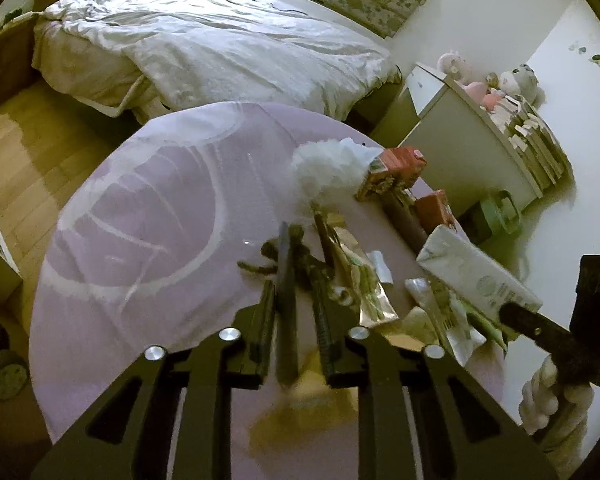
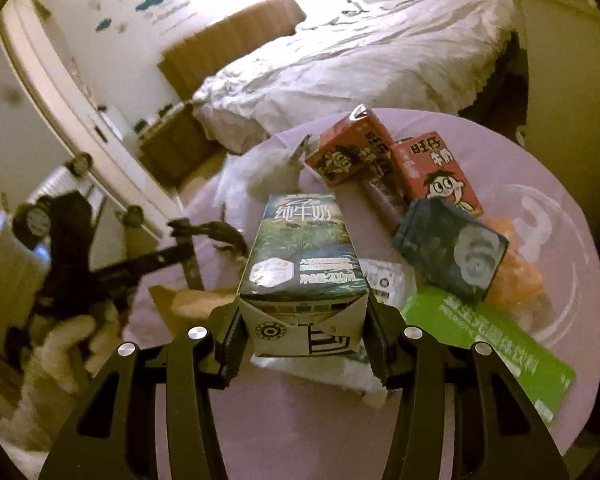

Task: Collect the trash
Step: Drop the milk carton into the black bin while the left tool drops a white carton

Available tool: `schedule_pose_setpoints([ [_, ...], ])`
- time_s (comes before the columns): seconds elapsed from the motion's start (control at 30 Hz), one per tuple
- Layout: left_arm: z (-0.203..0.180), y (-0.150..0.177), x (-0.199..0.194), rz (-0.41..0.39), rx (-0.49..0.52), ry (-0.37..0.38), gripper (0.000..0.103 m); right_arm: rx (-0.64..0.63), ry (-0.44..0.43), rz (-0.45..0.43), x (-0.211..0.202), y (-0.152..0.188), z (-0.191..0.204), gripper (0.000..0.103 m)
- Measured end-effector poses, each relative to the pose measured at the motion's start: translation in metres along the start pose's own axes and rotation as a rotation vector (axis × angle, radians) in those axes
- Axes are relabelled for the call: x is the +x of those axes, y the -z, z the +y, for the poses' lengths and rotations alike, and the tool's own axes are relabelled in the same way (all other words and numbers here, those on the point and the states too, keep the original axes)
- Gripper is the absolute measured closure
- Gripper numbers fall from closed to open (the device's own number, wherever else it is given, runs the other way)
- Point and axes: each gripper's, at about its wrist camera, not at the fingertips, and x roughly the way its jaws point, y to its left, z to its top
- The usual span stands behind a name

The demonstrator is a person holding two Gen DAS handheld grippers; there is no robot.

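Observation:
My right gripper (image 2: 304, 340) is shut on a 200 mL milk carton (image 2: 300, 256) and holds it over the round purple table (image 2: 300, 420); the carton also shows in the left wrist view (image 1: 476, 276). My left gripper (image 1: 292, 304) is closed on a thin dark flat strip (image 1: 286, 300) that hangs between its fingers above the table (image 1: 140, 220). Trash lies on the table: two red milk boxes (image 2: 352, 148) (image 2: 432, 172), a dark blue packet (image 2: 452, 248), a green sheet (image 2: 488, 344), an orange bag (image 2: 516, 276), white tissue (image 1: 328, 168) and foil wrappers (image 1: 364, 280).
An unmade bed (image 1: 220, 44) stands behind the table. A white dresser (image 1: 472, 136) with plush toys and books is at the right. A green container (image 1: 500, 212) sits on the floor by it. The wooden floor (image 1: 20, 168) shows at left.

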Motion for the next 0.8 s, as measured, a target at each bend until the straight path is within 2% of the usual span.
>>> schedule_pose_setpoints([
  [0.17, 0.005, 0.007, 0.016, 0.047, -0.006, -0.055, 0.086, 0.012, 0.004, -0.020, -0.016, 0.010, -0.009, 0.053],
  [0.23, 0.010, 0.010, 0.021, 0.059, -0.022, -0.058, 0.093, 0.015, 0.005, -0.021, -0.020, 0.014, -0.012, 0.053],
  [0.3, 0.011, 0.012, 0.015, 0.022, -0.055, -0.054, 0.096, 0.020, 0.004, -0.027, -0.024, 0.017, -0.016, 0.053],
  [0.43, -0.002, 0.009, -0.018, -0.084, -0.060, -0.034, 0.096, 0.036, -0.026, -0.056, -0.041, 0.024, -0.022, 0.053],
  [0.53, -0.024, 0.004, -0.049, -0.143, -0.040, 0.010, 0.096, 0.048, -0.032, -0.087, -0.057, 0.027, -0.029, 0.053],
  [0.63, -0.064, -0.002, -0.072, -0.188, 0.032, 0.072, 0.096, 0.063, -0.023, -0.134, -0.076, 0.026, -0.039, 0.053],
  [0.73, -0.113, -0.009, -0.074, -0.194, 0.122, 0.167, 0.096, 0.091, 0.009, -0.194, -0.101, 0.026, -0.056, 0.053],
  [0.8, -0.144, -0.015, -0.058, -0.161, 0.160, 0.248, 0.096, 0.119, 0.047, -0.240, -0.119, 0.027, -0.070, 0.053],
])
